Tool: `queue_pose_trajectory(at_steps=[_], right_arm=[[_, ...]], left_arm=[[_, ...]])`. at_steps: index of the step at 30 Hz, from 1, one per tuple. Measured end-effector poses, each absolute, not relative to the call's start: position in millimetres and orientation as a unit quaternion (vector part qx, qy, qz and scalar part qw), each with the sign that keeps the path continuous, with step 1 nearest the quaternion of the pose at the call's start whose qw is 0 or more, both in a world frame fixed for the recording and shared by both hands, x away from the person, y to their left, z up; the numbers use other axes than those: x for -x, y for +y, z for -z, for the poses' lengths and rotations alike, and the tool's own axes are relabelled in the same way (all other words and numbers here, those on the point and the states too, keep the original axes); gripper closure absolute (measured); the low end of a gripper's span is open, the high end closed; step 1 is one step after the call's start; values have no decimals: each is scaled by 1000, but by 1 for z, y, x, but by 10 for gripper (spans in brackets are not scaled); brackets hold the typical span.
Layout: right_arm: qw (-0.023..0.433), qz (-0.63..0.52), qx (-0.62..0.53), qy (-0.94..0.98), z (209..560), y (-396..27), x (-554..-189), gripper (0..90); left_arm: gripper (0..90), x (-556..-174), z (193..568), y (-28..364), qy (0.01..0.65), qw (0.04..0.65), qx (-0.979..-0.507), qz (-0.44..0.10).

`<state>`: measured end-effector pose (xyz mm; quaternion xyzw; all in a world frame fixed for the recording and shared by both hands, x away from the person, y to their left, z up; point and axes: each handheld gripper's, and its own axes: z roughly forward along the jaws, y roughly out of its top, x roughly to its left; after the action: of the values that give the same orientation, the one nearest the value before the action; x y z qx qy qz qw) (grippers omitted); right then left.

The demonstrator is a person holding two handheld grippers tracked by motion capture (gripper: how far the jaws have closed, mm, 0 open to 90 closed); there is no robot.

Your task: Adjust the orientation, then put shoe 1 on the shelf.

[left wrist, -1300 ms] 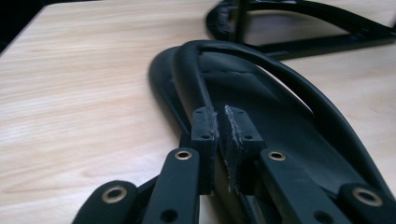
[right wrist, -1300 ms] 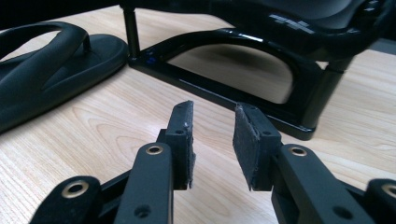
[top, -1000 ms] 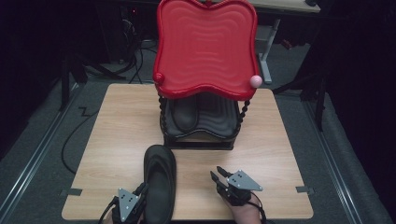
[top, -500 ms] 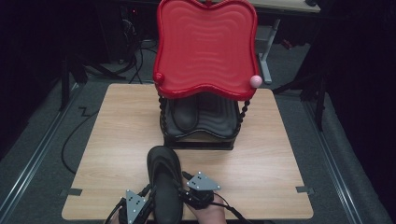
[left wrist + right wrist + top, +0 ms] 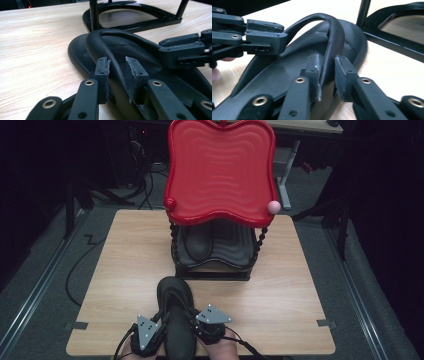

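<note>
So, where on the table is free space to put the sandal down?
The table is bare on its left side, between its left edge and the rack, and likewise on the right side, past the rack to the right edge. The middle is crowded: the rack at the back, the sandal and both hand-held grippers at the front edge.

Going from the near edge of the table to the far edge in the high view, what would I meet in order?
The two grippers, left gripper and right gripper, flanking the black flip-flop → the rack's black lower shelf holding a second black flip-flop → the red top tray.
</note>
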<state>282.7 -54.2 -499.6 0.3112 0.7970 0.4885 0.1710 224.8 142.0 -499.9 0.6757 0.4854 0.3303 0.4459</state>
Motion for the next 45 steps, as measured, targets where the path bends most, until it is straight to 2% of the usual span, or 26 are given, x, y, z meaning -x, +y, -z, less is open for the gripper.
queue_pose_trajectory(at_steps=[11, 23, 28, 45], right_arm=[[199, -501, -322, 778, 479, -96, -259, 764], [250, -469, -385, 755, 480, -163, -258, 762], [267, -477, -406, 732, 475, -179, -255, 764], [300, -497, -401, 709, 453, -196, -232, 774]], left_arm=[[732, -216, 483, 112, 431, 494, -689, -310], [727, -257, 489, 52, 371, 522, -726, -251], [729, -261, 480, 36, 349, 539, -723, -256], [730, -249, 458, 27, 324, 567, -715, -247]])
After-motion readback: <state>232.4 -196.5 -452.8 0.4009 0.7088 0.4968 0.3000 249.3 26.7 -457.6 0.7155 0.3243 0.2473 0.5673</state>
